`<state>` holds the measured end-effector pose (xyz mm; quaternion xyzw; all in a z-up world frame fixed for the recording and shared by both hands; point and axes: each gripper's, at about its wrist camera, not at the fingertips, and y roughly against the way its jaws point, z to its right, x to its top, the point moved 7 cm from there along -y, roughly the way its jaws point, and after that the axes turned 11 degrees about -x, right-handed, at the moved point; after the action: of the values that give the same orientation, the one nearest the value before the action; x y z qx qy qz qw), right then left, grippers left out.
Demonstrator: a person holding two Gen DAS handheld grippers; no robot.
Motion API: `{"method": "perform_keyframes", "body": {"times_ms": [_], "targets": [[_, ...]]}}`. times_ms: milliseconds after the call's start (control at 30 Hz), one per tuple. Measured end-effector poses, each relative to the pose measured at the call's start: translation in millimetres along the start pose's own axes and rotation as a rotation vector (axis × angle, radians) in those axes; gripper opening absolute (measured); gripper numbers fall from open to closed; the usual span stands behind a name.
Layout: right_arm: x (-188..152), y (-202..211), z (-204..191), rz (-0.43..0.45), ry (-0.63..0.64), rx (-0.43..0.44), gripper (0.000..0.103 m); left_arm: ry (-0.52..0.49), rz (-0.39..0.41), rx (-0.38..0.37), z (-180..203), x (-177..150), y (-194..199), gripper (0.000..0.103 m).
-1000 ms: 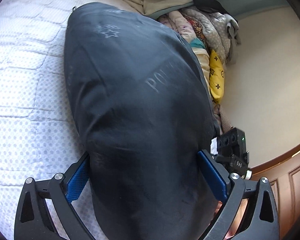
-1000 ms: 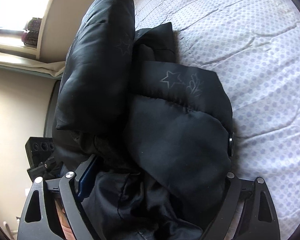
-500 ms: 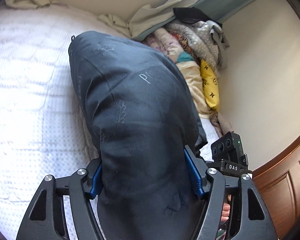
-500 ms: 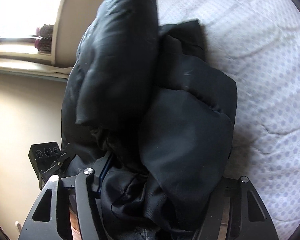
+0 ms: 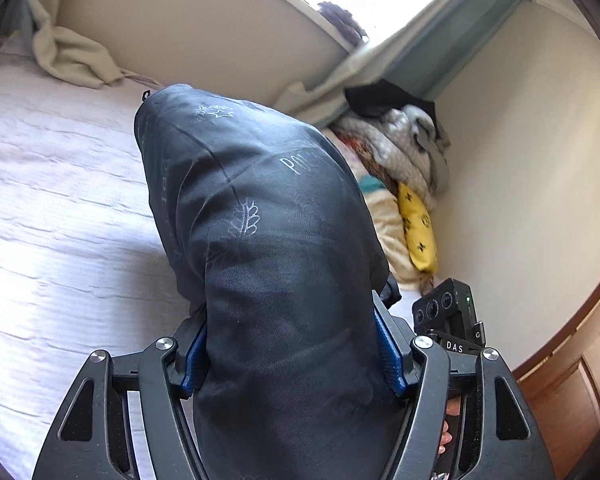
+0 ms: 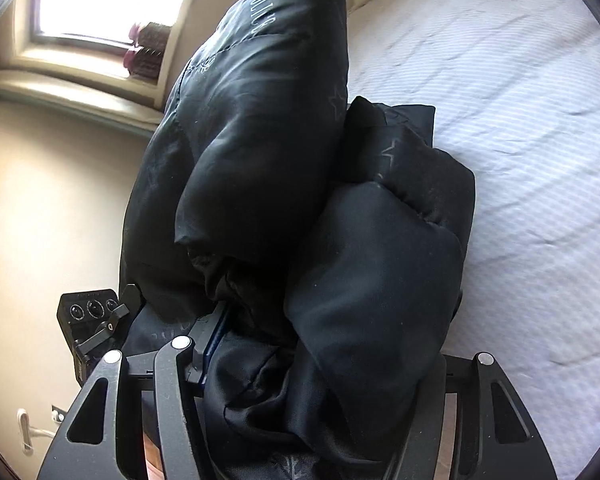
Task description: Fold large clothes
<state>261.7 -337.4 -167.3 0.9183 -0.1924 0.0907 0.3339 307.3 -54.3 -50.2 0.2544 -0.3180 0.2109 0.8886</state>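
Note:
A folded black puffer jacket (image 5: 260,200) with pale star and leaf prints hangs bundled above the white bed (image 5: 60,200). My left gripper (image 5: 290,320) is shut on its near end, and both blue pads (image 5: 386,344) press into the fabric. In the right wrist view the same jacket (image 6: 260,120) bulges as two thick folds. My right gripper (image 6: 336,320) is shut on it. Its left pad (image 6: 216,328) bites the cloth, while the right finger is buried under the fabric.
A heap of clothes (image 5: 400,160) and a yellow cushion (image 5: 418,236) lie against the wall at the bed's right end. A cream blanket (image 5: 72,56) sits at the far edge. Wooden panelling (image 5: 572,400) stands to the right. Hairbrushes (image 6: 148,52) rest on the window sill.
Both grippers closed from wide open onto the jacket bundle and rose with it. The views tilted up, showing more wall and window.

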Motion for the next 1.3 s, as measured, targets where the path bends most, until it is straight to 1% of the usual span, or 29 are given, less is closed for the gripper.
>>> {"method": "perform_keyframes", "body": {"times_ms": [100, 200, 267, 367, 400, 433, 467, 500, 533, 600, 700, 767, 833, 933, 1000, 1067, 1100, 1167, 1200, 1233, 1267, 1300], "targets": [[4, -24, -15, -0.010, 0.013, -0.009, 0.058, 0.036, 0.025, 0.039, -27, 4, 15, 0.072], [-5, -49, -11, -0.036, 0.009, -0.050, 0.058, 0.091, 0.023, 0.094, -59, 0, 20, 0.072], [-14, -65, -3, -0.062, 0.003, -0.088, 0.058, 0.146, -0.001, 0.133, -84, -9, 19, 0.074], [-27, -87, 10, -0.102, -0.007, -0.164, 0.058, 0.217, -0.056, 0.175, -120, -27, 18, 0.081], [-30, -90, 13, -0.110, -0.007, -0.179, 0.062, 0.229, -0.070, 0.180, -125, -30, 19, 0.084], [-32, -93, 16, -0.119, -0.004, -0.201, 0.067, 0.232, -0.084, 0.194, -129, -33, 20, 0.089], [-33, -94, 18, -0.123, -0.002, -0.213, 0.069, 0.225, -0.100, 0.218, -132, -35, 23, 0.091], [-36, -94, 20, -0.132, -0.001, -0.228, 0.074, 0.215, -0.108, 0.236, -132, -37, 26, 0.094], [-38, -95, 19, -0.142, -0.001, -0.238, 0.078, 0.202, -0.114, 0.250, -131, -38, 30, 0.095], [-38, -95, 18, -0.153, -0.012, -0.253, 0.083, 0.196, -0.121, 0.271, -128, -39, 37, 0.095], [-37, -90, 16, -0.165, -0.022, -0.266, 0.084, 0.184, -0.127, 0.297, -121, -39, 44, 0.095], [-36, -80, 9, -0.160, -0.008, -0.294, 0.085, 0.161, -0.130, 0.322, -115, -38, 52, 0.095], [-33, -68, 2, -0.138, 0.015, -0.320, 0.085, 0.138, -0.128, 0.341, -109, -38, 58, 0.095], [-26, -46, -16, -0.094, 0.047, -0.335, 0.085, 0.099, -0.120, 0.350, -96, -38, 69, 0.095], [-23, -24, -27, -0.033, 0.088, -0.357, 0.085, 0.072, -0.113, 0.358, -88, -38, 74, 0.095], [-22, -6, -38, 0.034, 0.141, -0.401, 0.085, 0.027, -0.103, 0.376, -74, -37, 81, 0.095], [-14, -2, -50, 0.069, 0.173, -0.424, 0.085, 0.007, -0.100, 0.382, -68, -37, 83, 0.095], [-15, 16, -73, 0.170, 0.290, -0.470, 0.084, -0.040, -0.096, 0.393, -55, -37, 86, 0.095], [-18, 22, -85, 0.205, 0.345, -0.475, 0.080, -0.055, -0.099, 0.398, -50, -37, 86, 0.095], [-18, 27, -96, 0.228, 0.400, -0.466, 0.072, -0.070, -0.103, 0.402, -45, -38, 86, 0.095], [-25, 26, -110, 0.234, 0.452, -0.447, 0.067, -0.080, -0.109, 0.406, -41, -39, 86, 0.095], [-31, 23, -118, 0.222, 0.495, -0.425, 0.056, -0.088, -0.113, 0.412, -39, -40, 86, 0.095]]}}
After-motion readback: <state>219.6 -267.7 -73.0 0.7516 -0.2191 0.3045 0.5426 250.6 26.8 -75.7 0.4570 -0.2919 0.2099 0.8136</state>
